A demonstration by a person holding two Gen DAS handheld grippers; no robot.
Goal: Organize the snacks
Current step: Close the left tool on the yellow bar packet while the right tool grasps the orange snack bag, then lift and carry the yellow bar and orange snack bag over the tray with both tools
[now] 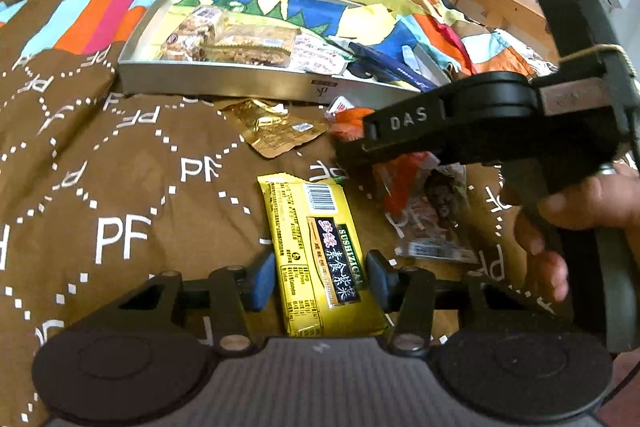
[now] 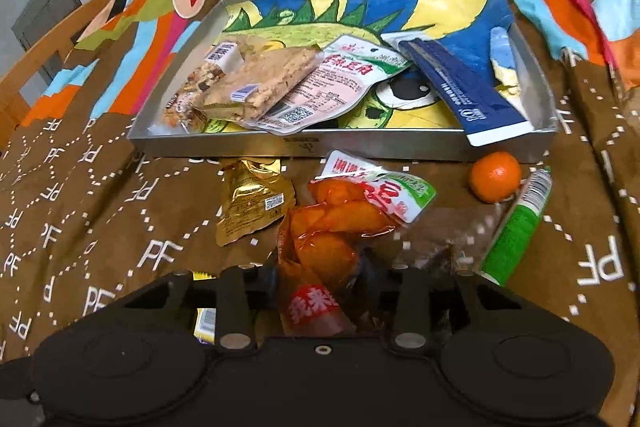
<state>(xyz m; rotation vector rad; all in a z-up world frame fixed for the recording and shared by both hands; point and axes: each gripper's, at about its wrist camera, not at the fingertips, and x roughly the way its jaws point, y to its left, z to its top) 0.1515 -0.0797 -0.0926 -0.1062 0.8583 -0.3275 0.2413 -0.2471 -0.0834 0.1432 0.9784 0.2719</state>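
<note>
I have a brown cloth (image 2: 100, 211) printed with white "PF" letters and dotted lines spread out as my surface — its far part is a patchwork of bright colours. Directly on it sit a shallow silver tray (image 2: 400, 143), a gold packet (image 2: 252, 207) just in front of the tray, a yellow seaweed packet (image 1: 316, 259), an orange snack bag (image 2: 340, 227), a mandarin (image 2: 496, 175) — close by the tray's front wall — and a green-labelled packet (image 2: 516, 231).

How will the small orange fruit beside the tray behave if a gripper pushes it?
The orange fruit looks round and smooth, so it would probably roll rather than slide. It lies loose on the soft brown cloth, whose folds may slow it. The tray wall stands just behind it and would likely stop it.
</note>
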